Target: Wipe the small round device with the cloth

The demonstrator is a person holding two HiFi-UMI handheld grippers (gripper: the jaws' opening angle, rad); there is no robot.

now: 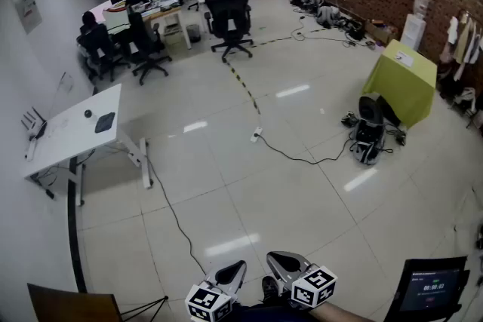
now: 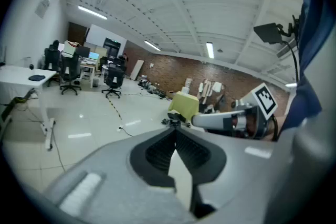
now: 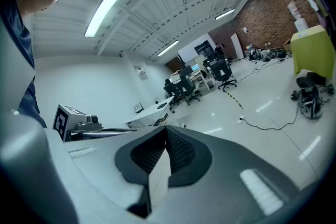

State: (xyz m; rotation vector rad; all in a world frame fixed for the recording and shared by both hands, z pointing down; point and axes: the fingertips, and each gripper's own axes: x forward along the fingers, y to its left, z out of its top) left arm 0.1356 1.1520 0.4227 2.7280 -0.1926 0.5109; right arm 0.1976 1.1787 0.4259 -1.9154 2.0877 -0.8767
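Note:
Far off at the left of the head view, a white table (image 1: 68,136) carries a small dark round device (image 1: 88,114) and a dark cloth (image 1: 105,121) lying next to it. Both grippers are at the bottom edge, close to the person and well away from that table. My left gripper (image 1: 238,266) and my right gripper (image 1: 273,257) are shut and hold nothing. In the left gripper view the jaws (image 2: 176,129) meet at their tips, and the table (image 2: 21,75) with the cloth (image 2: 37,77) shows far left. The right gripper (image 3: 166,128) is likewise shut, with the table (image 3: 149,111) distant beyond it.
A black cable (image 1: 298,156) runs across the tiled floor. Office chairs (image 1: 230,23) and desks stand at the back. A green-covered table (image 1: 404,79) with a bag (image 1: 368,133) is at the right. A screen on a stand (image 1: 430,286) is at the lower right.

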